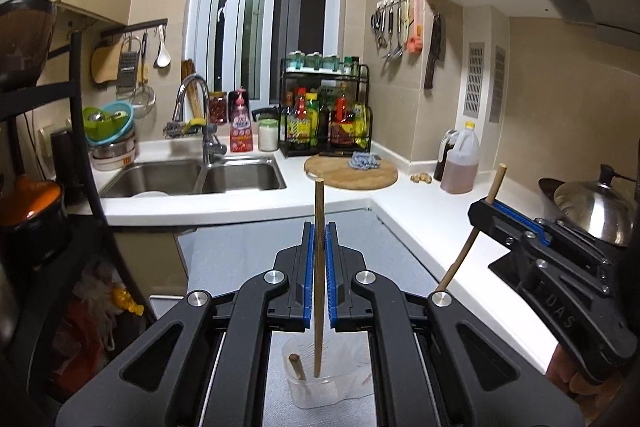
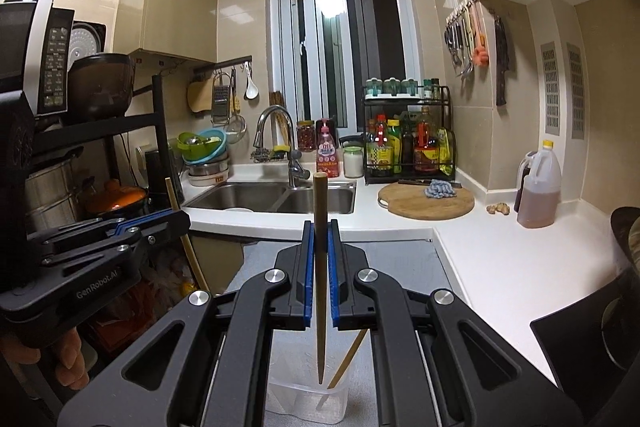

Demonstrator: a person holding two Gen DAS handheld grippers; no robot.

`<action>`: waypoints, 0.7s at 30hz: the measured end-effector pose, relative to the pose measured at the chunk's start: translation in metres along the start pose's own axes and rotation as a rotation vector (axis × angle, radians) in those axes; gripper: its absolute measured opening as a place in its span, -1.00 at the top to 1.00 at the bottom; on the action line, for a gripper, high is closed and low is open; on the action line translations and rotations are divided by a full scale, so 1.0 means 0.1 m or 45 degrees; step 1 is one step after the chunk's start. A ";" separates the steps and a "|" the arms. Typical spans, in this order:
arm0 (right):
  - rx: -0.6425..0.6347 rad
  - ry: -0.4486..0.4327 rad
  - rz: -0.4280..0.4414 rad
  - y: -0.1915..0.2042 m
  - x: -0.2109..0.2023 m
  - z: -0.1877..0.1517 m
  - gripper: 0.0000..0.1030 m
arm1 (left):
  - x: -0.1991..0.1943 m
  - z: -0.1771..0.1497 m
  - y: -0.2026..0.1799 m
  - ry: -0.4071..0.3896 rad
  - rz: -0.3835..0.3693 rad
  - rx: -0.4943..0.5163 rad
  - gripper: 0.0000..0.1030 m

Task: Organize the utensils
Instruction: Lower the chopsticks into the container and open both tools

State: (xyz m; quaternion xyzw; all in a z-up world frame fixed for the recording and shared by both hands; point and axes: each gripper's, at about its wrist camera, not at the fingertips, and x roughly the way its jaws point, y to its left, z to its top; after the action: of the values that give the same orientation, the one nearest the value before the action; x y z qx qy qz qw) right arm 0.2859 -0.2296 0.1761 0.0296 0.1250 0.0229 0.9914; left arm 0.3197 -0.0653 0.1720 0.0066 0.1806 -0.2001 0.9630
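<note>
Three chopsticks (image 1: 319, 267), one clear cup (image 1: 320, 383), two grippers (image 1: 319, 259), one cutting board (image 1: 352, 173).

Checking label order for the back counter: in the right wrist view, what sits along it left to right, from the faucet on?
Curved chrome faucet → red-filled glass jar → pink pump bottle → white green-lidded jar → black wire condiment rack → round wooden cutting board → clear jug of amber liquid.
</note>
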 end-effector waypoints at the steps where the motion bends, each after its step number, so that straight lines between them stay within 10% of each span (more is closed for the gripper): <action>1: 0.002 0.010 0.000 0.00 0.02 -0.03 0.87 | 0.01 -0.02 0.01 0.005 0.008 0.002 0.89; 5: 0.006 0.042 -0.010 0.02 0.05 -0.15 0.81 | 0.05 -0.09 0.03 0.041 0.051 0.031 0.68; 6: 0.003 0.054 -0.014 0.02 0.06 -0.17 0.62 | 0.04 -0.11 0.04 0.051 0.071 0.022 -0.03; 8: 0.000 0.052 -0.035 0.03 0.00 -0.23 0.14 | -0.02 -0.13 0.08 0.038 0.147 -0.021 -0.83; 21: 0.080 0.118 -0.045 0.12 -0.84 -0.63 -0.47 | -0.80 -0.62 0.04 0.053 0.238 -0.027 -0.83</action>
State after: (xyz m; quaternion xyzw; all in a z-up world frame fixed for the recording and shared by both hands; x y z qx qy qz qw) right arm 0.1883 -0.2189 0.1366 0.0575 0.1721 0.0029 0.9834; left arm 0.2310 -0.0259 0.1417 0.0175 0.2011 -0.1074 0.9735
